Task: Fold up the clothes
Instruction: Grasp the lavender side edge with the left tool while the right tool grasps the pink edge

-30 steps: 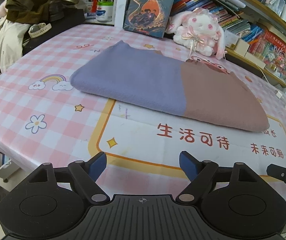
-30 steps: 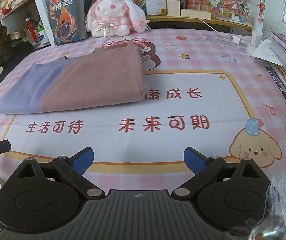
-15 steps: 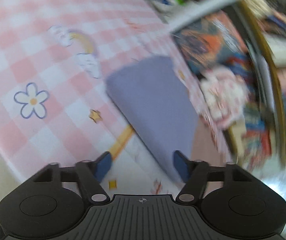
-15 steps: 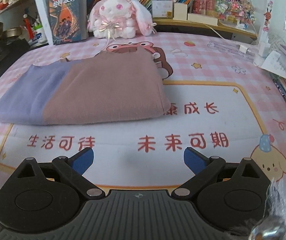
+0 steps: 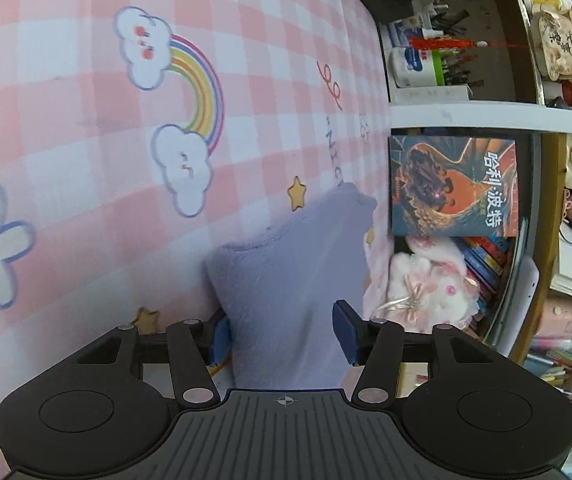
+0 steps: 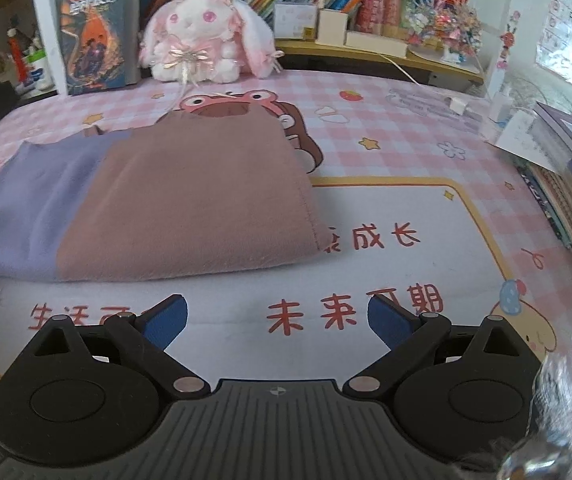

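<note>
- Left wrist view is rolled on its side; the left claw [image 5: 282, 330] stands wide, its blue pads either side of the purple end of the folded garment [image 5: 286, 280]; whether the pads touch the cloth I cannot tell
- Right wrist view shows the garment [image 6: 174, 204] lying flat on the counter [image 6: 405, 208], folded into a thick rectangle, purple on its left part and brown on its right
- right claw [image 6: 278, 316] is wide and holds nothing, hovering over the white printed panel just in front of the garment's near edge
- a plush rabbit [image 6: 202, 48] sits at the far edge of the counter, beyond the garment; an upright book [image 6: 98, 36] stands to its left
- pink checked cover with a rainbow print [image 5: 190, 76] spreads across the counter beside the garment's purple end
</note>
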Tool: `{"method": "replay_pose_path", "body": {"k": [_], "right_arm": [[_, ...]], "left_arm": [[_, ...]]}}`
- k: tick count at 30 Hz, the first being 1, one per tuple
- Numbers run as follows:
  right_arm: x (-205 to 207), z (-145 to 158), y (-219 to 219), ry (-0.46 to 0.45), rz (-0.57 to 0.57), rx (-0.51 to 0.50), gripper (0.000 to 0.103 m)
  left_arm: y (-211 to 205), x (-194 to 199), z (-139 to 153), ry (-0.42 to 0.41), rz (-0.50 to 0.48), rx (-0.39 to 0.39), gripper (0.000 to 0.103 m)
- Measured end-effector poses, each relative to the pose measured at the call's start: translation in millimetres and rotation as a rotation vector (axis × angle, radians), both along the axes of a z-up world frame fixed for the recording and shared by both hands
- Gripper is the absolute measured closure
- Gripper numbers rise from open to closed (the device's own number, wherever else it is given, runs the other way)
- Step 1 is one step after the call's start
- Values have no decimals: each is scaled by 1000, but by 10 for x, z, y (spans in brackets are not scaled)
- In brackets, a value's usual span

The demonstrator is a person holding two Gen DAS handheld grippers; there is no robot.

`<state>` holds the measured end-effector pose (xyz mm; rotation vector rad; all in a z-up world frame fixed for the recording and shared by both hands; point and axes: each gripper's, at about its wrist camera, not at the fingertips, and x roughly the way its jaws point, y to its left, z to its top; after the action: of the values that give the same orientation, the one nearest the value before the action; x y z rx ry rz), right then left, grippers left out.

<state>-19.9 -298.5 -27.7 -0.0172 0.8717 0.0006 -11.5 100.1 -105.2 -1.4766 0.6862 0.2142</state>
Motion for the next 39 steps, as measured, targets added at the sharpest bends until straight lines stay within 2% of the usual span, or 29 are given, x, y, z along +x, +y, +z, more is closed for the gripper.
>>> {"method": "replay_pose_path", "body": {"k": [2,4,9,11,13,14,18,19,22,25,27,31,36,39], "right_arm": [[46,16,-7,-14,-37,4,6],[92,32,-15,-28,-75,8,6],[305,55,-45,-41,-137,65,9],[401,55,-38,-38,-150,83,18],[492,30,12,-18,-137,98,31],[549,6,59,-5,-120,113,34],[662,-74,221,45,-53,164,65],[683,-88,275,57,-41,174,72],[730,-81,344,63,-12,193,84],[771,-81,350,71,-7,191,84],[799,-80,337,72,-10,188,84],[907,-52,320,55,-8,164,72],[1245,-27,269,64,14,216,71],[1458,-30,322,71,73,219,72]], "left_arm": [[32,60,-36,26,-21,18,89],[93,86,-90,23,-41,23,91],[343,40,-48,6,-29,89,93],[488,-11,-39,5,-2,123,93],[606,-66,-32,0,13,163,93],[653,-88,-38,-3,17,171,92],[757,-99,-135,-34,9,128,91],[759,-86,-147,-38,4,124,88],[757,-51,-168,-51,-1,117,82],[739,-6,-169,-63,-7,130,81],[725,14,-160,-69,-11,152,84],[717,4,-168,-75,-11,174,89],[689,-2,-155,-71,-5,198,90],[656,-5,-141,-64,11,215,91]]}}
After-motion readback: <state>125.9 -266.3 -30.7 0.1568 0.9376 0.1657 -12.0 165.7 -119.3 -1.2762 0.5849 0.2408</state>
